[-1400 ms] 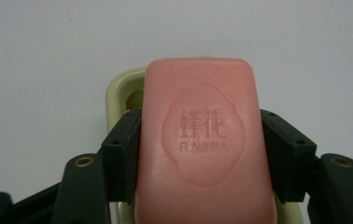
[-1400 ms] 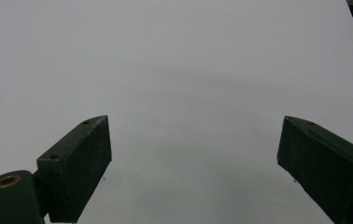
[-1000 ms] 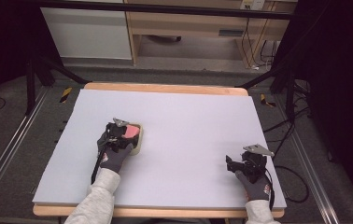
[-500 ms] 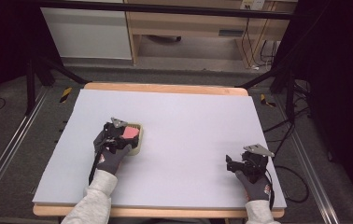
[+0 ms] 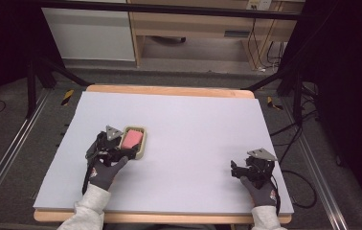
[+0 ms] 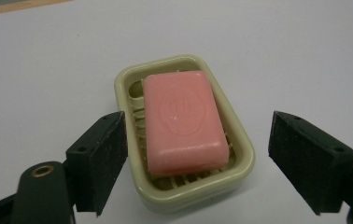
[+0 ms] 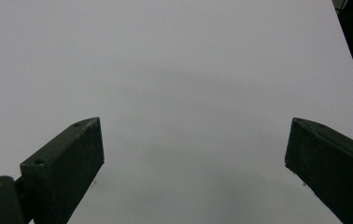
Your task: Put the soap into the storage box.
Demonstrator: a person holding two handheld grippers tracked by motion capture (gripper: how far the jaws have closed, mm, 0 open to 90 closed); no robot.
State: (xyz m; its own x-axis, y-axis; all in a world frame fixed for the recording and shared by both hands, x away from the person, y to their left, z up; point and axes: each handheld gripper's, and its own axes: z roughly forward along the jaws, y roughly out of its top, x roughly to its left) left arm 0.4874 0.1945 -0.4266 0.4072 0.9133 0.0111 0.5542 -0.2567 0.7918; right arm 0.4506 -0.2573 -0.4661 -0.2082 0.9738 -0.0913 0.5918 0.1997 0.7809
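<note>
A pink bar of soap (image 6: 184, 121) lies in a pale green soap dish (image 6: 240, 154) on the white table. My left gripper (image 6: 198, 140) is open, one jaw on each side of the dish's near end, and neither jaw touches it. From above, the left gripper (image 5: 120, 152) sits at the near left corner of the soap dish (image 5: 143, 143), with the soap (image 5: 132, 139) in plain sight. My right gripper (image 5: 239, 170) rests near the front right of the table. In its own view the right gripper (image 7: 193, 144) is open over bare table.
The white table top (image 5: 193, 129) has a wooden edge (image 5: 169, 90) at the far side. Black stands and cables (image 5: 289, 139) run along the floor to the right. A wooden cabinet (image 5: 193, 28) stands beyond the table.
My left gripper has drawn back a little toward the person, uncovering more of the soap dish. The dish and the right gripper have stayed put.
</note>
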